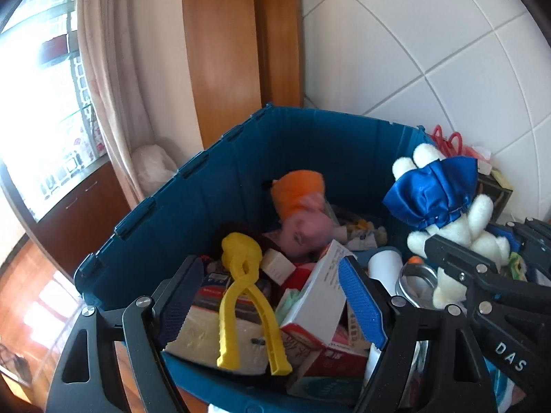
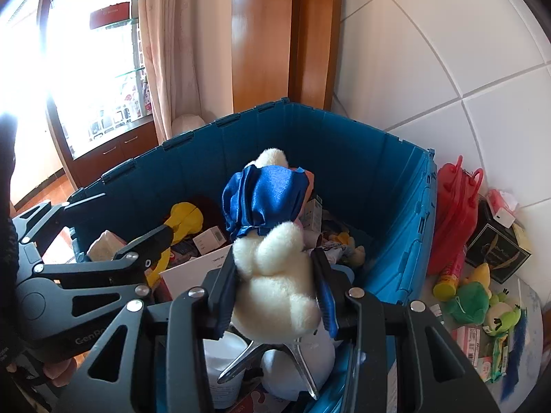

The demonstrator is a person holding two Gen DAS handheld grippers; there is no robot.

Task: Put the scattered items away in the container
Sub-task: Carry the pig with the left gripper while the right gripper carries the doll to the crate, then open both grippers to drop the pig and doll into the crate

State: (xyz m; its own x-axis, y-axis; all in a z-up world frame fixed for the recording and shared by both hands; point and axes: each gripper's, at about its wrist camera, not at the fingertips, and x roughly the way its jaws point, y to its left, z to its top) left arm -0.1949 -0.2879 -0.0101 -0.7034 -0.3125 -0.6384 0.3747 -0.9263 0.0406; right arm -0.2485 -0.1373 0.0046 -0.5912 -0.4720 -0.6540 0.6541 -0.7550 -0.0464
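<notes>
A deep blue container [image 1: 193, 206] [image 2: 361, 158] holds several items: a yellow clamp toy [image 1: 241, 292] [image 2: 182, 220], a pink plush with an orange top [image 1: 299, 213], and a red-and-white carton [image 1: 320, 296]. My left gripper [image 1: 270, 263] [image 2: 117, 220] hangs open over the clamp toy and cartons, its pads touching nothing. My right gripper [image 2: 273, 254] [image 1: 489, 241] is shut on a white plush toy in a blue satin dress [image 2: 275, 275] [image 1: 447, 220]. The toy hangs over the container's near right part, above a white tub and a metal clip.
Right of the container, on a pale surface by the tiled wall, lie a red bag [image 2: 458, 206], a black box [image 2: 496, 251], green plush toys [image 2: 471, 299], a yellow bottle [image 2: 447, 282] and small packets. A curtain and wooden frame stand behind.
</notes>
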